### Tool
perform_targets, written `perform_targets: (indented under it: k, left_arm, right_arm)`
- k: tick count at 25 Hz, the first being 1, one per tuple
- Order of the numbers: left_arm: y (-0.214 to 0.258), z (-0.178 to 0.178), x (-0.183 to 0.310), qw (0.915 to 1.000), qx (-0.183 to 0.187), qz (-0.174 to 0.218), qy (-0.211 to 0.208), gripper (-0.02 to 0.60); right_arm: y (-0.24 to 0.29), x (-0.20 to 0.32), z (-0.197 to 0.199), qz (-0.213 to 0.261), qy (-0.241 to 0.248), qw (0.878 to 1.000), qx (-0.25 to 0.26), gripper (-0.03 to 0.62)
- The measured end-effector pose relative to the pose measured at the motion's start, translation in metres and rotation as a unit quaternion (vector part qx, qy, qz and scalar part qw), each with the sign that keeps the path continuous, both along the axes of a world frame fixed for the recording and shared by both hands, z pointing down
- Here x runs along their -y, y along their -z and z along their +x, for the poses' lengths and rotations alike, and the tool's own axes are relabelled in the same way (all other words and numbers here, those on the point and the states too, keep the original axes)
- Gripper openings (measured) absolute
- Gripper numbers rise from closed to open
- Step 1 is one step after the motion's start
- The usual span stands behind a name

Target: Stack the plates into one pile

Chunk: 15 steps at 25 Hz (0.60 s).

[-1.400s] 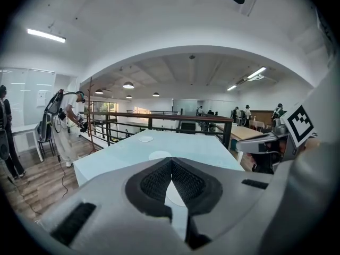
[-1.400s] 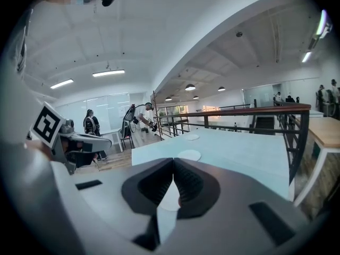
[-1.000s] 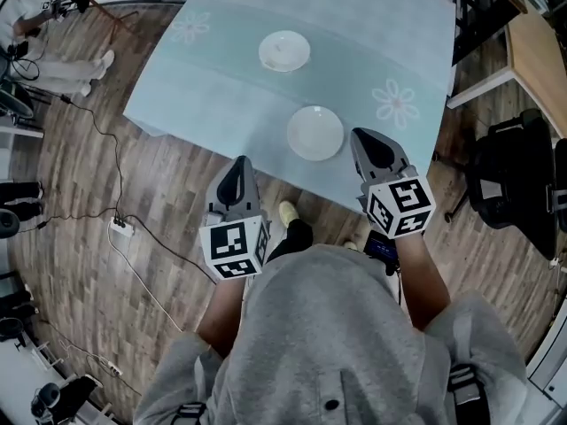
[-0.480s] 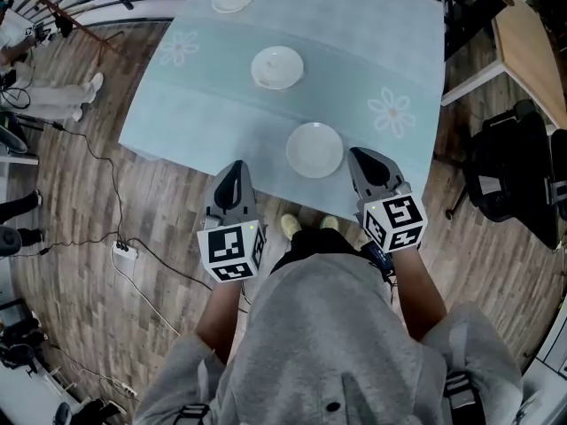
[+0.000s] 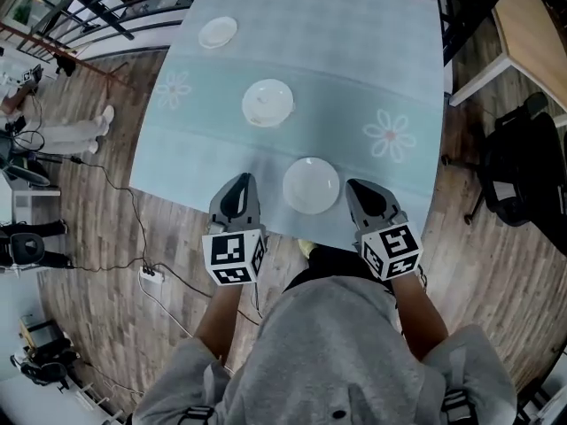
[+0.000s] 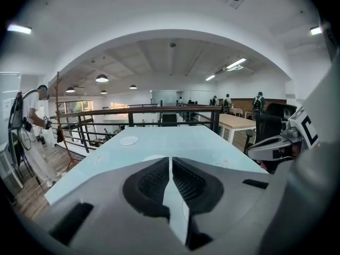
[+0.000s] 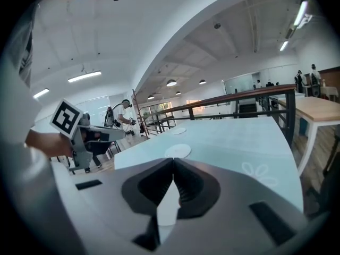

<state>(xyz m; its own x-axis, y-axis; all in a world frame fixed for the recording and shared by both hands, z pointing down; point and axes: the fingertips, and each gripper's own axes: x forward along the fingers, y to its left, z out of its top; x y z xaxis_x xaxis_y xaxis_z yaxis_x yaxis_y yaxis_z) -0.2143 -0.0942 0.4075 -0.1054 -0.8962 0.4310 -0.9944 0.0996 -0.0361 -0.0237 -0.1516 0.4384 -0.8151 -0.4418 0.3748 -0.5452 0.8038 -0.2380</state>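
Logged three plain white round plates, unstacked, diagonal on pale-blue table: far plate, middle plate, near plate between left gripper and right gripper, both clenched, empty. Caught near plate whole only in head view, ceiling lamps only in gripper views.

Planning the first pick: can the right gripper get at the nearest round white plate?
Probably yes: the right gripper is beside the nearest round white plate, nothing between them; its shut jaws must open first.

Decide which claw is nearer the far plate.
Left. The left claw sits below the far plate, slightly right; the right claw lies farther right, beyond the near plate.
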Motion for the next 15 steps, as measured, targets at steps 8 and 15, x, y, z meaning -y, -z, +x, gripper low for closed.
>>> perform_targets:
  k: [8, 15]
  left_arm:
    - [-0.011, -0.014, 0.074, 0.9989, 0.015, -0.019, -0.04, 0.135]
    - [-0.1, -0.08, 0.111, 0.992, -0.056, -0.112, -0.012, 0.13]
  right_arm:
    - [-0.011, 0.031, -0.008, -0.029, -0.004, 0.999, 0.022, 0.025]
    - [-0.024, 0.044, -0.002, -0.041, -0.041, 0.998, -0.021, 0.025]
